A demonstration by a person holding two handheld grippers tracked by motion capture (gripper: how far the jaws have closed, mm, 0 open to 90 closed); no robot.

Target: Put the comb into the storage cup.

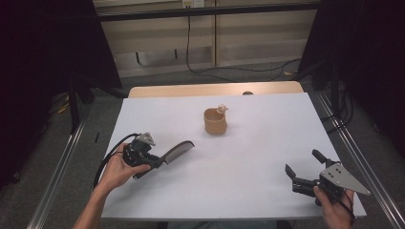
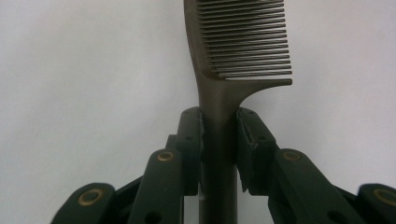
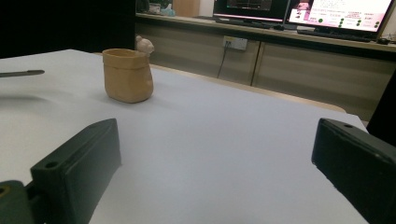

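White sheeting covers the tabletop (image 1: 248, 157), with a strip of bare wood showing along the far edge, and dark curtains hang to either side over a grey floor. Nearest the person, at the near right corner, the right hand (image 1: 334, 207) holds the right gripper (image 1: 303, 167) just above the surface; its jaws stand spread wide apart with nothing between them, and in the right gripper view they frame bare white sheet. Toward the near left edge, the left hand (image 1: 119, 169) holds the left gripper (image 1: 160, 160), whose jaws are pressed against both sides of the handle of a dark comb (image 1: 179, 150). In the left gripper view the comb (image 2: 233, 70) runs straight out from between the jaws, its teeth pointing to the right of that view, over plain white sheet. In the high view the toothed end reaches toward the middle of the tabletop. Farther off, just past the centre toward the far edge, a tan cup (image 1: 215, 121) stands upright, well apart from both grippers, with a small pale figure (image 1: 222, 109) on its far rim. Beyond the table, cables (image 1: 229, 70) trail across the floor below a low cabinet
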